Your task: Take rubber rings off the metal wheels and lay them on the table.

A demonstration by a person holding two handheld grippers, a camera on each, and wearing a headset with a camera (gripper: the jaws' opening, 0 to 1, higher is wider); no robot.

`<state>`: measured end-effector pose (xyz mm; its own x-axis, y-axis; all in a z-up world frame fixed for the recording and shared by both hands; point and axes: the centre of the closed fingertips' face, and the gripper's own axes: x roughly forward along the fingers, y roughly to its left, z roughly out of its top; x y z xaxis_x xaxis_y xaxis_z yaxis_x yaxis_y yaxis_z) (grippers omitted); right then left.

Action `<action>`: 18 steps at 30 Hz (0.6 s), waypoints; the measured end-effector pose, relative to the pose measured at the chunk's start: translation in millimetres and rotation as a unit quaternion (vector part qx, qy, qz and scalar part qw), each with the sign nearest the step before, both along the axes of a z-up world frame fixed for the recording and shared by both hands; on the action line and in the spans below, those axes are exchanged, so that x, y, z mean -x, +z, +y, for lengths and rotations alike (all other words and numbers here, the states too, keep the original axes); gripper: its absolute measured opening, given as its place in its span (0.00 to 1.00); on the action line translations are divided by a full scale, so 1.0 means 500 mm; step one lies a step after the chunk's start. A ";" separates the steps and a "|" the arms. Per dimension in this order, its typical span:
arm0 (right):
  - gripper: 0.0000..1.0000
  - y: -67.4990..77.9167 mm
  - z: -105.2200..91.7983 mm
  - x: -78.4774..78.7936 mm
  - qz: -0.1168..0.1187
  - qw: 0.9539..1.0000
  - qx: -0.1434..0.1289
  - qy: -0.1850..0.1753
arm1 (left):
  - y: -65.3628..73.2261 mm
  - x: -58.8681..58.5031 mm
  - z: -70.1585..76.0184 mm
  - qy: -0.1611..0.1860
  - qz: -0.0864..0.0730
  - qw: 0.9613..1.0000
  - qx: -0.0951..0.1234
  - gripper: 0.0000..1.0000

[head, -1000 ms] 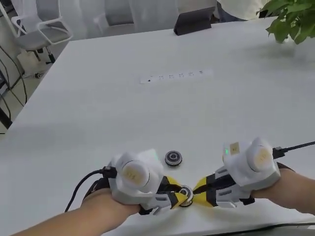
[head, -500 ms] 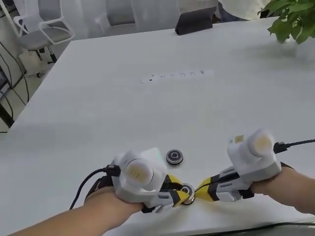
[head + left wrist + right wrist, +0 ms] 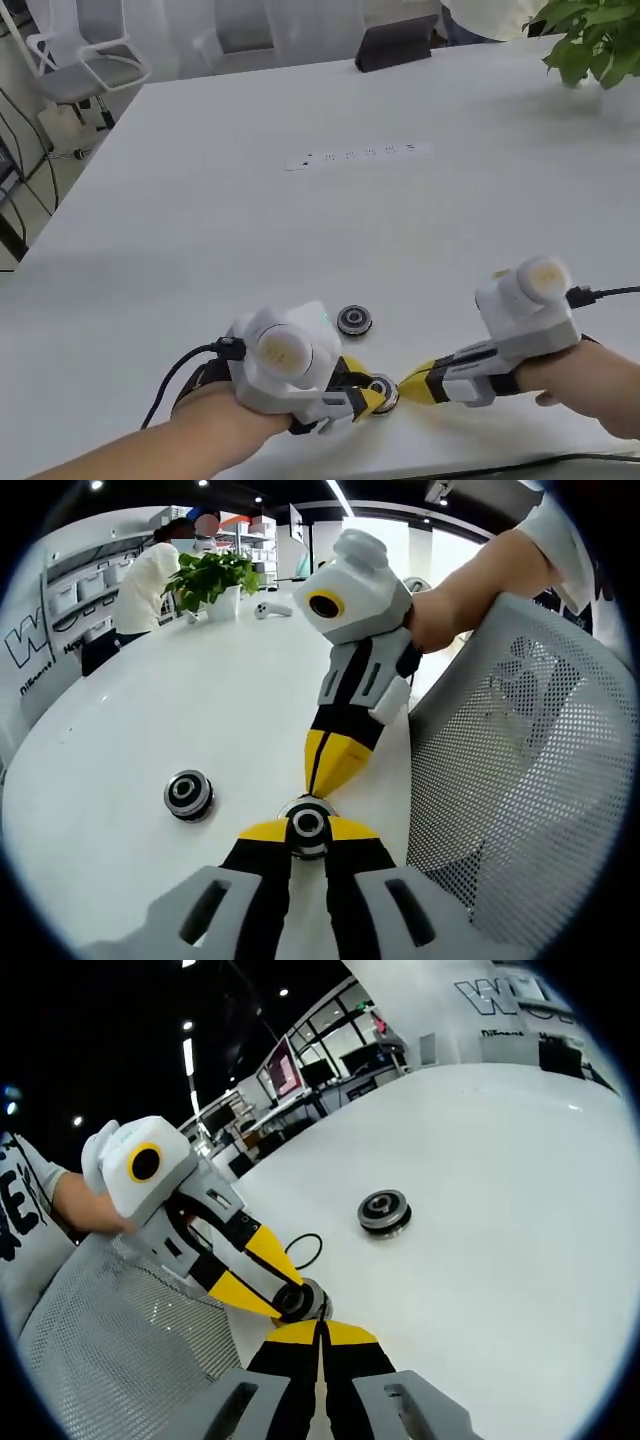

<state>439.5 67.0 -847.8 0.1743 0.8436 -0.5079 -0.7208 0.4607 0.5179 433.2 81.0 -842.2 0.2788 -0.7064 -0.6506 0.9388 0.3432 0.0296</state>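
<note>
Progress looks to be at the start, since both wheels seem to carry their dark rubber rings. The left tongs (image 3: 368, 398) pinch one small metal wheel (image 3: 381, 389) across its sides at the near edge of the white desk (image 3: 300, 230). In the left gripper view the yellow tips sit either side of its silver hub. The right tongs (image 3: 410, 388) are pressed together into a single point, and that point sits against the rim of the held wheel, opposite the left tongs. Whether a bit of the rubber is nipped between the tips is too small to tell. The second wheel (image 3: 353, 320) lies flat on the desk a little beyond the two tongs, apart from both, with its black ring (image 3: 384, 1222) seated around the metal centre.

By my reading, the step in hand is working the first ring loose. What remains is peeling it free, laying it on the desk, and then doing the same with the second wheel.
</note>
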 end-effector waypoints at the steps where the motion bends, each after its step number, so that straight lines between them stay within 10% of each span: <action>1: 0.00 0.001 0.001 0.002 0.010 1.000 -0.008 -0.002 | 0.000 0.000 0.000 0.001 -0.001 1.000 0.000 0.07; 18: 0.00 0.010 0.009 0.014 0.009 1.000 -0.018 0.004 | -0.001 0.003 -0.002 0.004 -0.003 1.000 -0.004 0.07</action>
<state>432.6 71.3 -842.7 0.1585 0.8631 -0.4795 -0.7153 0.4352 0.5468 431.8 79.9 -842.7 0.2882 -0.6986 -0.6549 0.9356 0.3511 0.0373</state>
